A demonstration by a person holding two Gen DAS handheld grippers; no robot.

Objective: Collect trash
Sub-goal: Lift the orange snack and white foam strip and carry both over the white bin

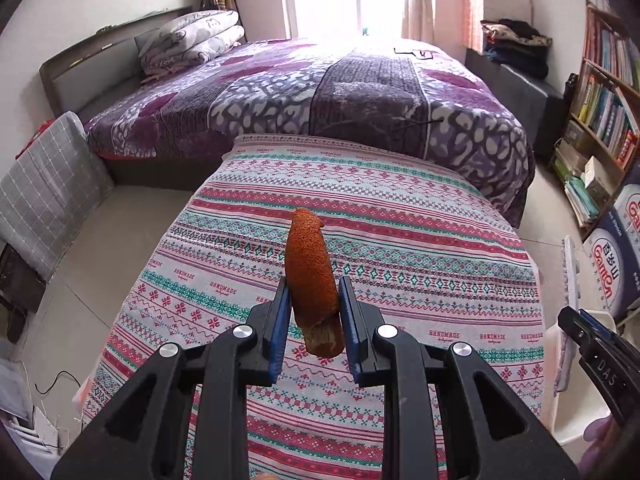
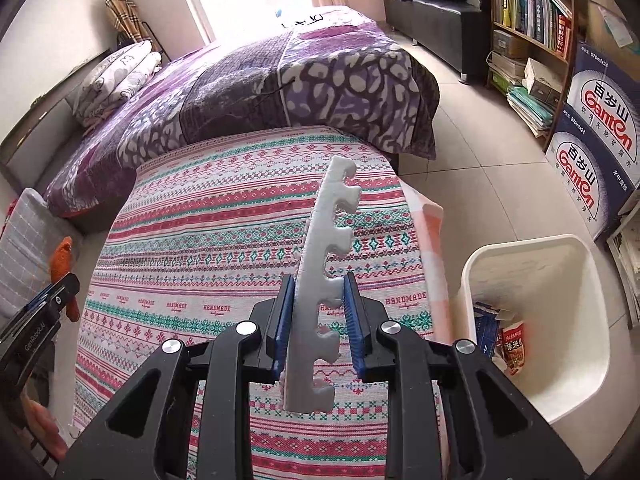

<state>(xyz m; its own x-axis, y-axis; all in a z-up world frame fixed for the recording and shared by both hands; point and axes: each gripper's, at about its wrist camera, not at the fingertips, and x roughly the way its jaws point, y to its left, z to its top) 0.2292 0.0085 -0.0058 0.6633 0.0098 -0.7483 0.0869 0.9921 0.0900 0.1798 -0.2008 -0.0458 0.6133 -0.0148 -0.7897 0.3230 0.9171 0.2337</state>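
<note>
Left gripper [image 1: 314, 292] is sitting at lower centre of the left wrist view w/ jaws narrow, pads pressing both sides of an orange peel [image 1: 310, 276]; the peel is standing upright between the blue pads, tip reaching up to mid-frame, pale inner side showing at its lower end; it is hanging above the patterned cloth [image 1: 420, 240], not touching it.

Right gripper [image 2: 318, 292] is sitting at lower centre of the right wrist view, jaws also narrow, clamping a white foam strip [image 2: 324, 280]; the strip is notched along its right edge, tilting slightly right, running from below the pads up to mid-frame; it is likewise hanging over the cloth.

The cloth is covering a table-like surface in the middle of both views, red/teal/white bands w/ "HANDMADE" print; behind it, in the upper half, a bed [image 1: 320, 92] w/ a purple cover is lying.

White bin [image 2: 560, 264] is standing on the floor at lower right of the right wrist view, just beside the cloth's right edge; inside it a red snack wrapper [image 2: 514, 348] and some blue-printed packaging are lying at the bottom.

At far left of the right wrist view the left gripper is showing w/ the peel; at lower right of the left wrist view the right gripper is poking in.
</note>
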